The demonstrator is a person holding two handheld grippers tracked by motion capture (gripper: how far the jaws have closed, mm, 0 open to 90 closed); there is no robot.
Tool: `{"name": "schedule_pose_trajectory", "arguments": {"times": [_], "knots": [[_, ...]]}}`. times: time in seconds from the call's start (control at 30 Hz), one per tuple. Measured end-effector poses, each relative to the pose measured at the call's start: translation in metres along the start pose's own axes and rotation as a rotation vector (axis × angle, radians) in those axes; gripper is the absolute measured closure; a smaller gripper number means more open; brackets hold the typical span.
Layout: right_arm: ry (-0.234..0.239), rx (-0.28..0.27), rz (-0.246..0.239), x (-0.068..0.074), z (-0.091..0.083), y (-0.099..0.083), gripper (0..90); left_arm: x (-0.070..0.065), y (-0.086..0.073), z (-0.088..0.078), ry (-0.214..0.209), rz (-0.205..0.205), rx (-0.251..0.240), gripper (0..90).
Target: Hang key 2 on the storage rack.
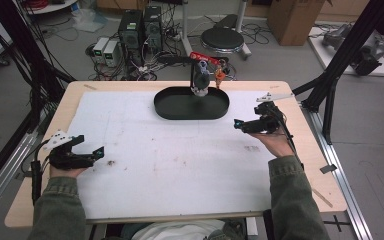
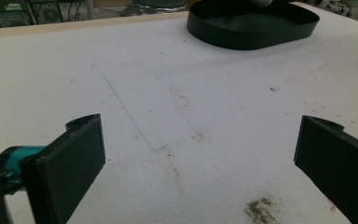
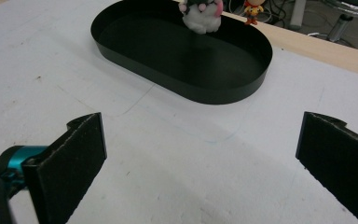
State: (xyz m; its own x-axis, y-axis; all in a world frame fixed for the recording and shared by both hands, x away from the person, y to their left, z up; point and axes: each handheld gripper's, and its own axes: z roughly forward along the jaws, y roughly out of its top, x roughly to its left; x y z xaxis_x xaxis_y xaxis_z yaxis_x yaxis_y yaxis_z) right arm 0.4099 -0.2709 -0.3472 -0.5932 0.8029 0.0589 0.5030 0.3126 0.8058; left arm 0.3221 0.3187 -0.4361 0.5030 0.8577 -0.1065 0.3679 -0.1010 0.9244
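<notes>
Both tongs waiting wide over the white mat.

I am holding my left gripper (image 1: 87, 150) and right gripper (image 1: 245, 123) empty, jaws apart; ahead of them a plush toy (image 3: 200, 16) is sitting at the black oval tray's (image 3: 223, 95) far rim, and a careless reach risks toppling it.

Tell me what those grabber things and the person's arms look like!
Both grabbers are black. The left gripper and right gripper have flat black fingers with teal bits, a pale three-cornered plate on top, and trailing black cables. The sleeves are olive green.
</notes>
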Motion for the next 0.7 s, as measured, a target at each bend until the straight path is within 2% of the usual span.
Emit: {"name": "schedule_pose_trajectory", "arguments": {"times": [0.57, 0.7], "knots": [[-0.016, -0.154, 0.043, -0.012, -0.023, -0.048, 0.6, -0.004, -0.003, -0.004, -0.002, -0.001, 0.006, 2.3], [-0.017, -0.182, 0.025, -0.012, -0.026, -0.057, 0.6, -0.005, -0.004, -0.006, 0.002, 0.001, 0.002, 2.3]]}}
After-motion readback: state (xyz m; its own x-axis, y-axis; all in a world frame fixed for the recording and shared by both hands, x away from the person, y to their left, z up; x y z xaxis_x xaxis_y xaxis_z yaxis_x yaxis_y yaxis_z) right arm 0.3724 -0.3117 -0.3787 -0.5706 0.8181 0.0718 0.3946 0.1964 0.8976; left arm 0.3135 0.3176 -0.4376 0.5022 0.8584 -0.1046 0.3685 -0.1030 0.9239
